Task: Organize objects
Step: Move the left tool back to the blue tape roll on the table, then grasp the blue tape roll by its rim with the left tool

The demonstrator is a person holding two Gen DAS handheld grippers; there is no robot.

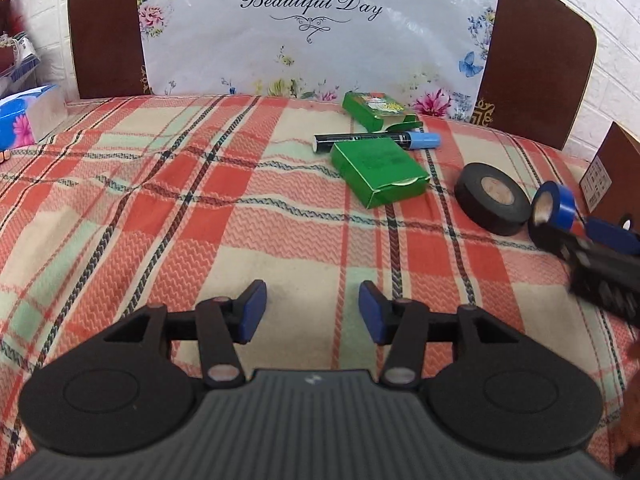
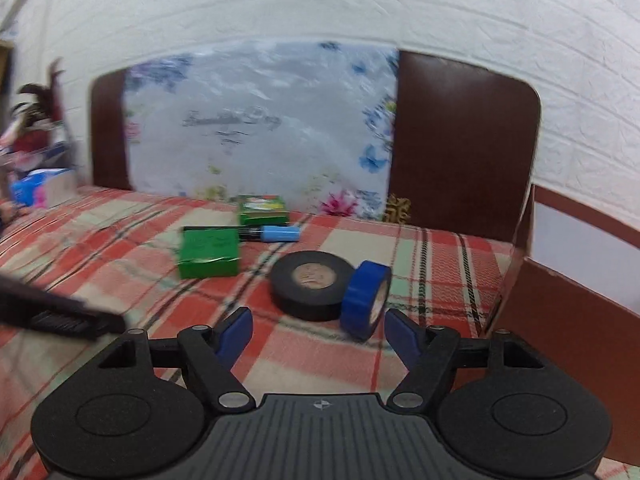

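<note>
On the plaid blanket lie a black tape roll, a blue tape roll standing on edge against it, a plain green box, a printed green box and a black marker with a blue cap. My left gripper is open and empty over bare blanket, well short of the objects. My right gripper is open and empty just in front of the blue tape roll; it shows at the right of the left wrist view.
A brown cardboard box stands at the right edge of the bed. A brown headboard with a floral plastic sheet rises behind. A tissue box sits at the far left.
</note>
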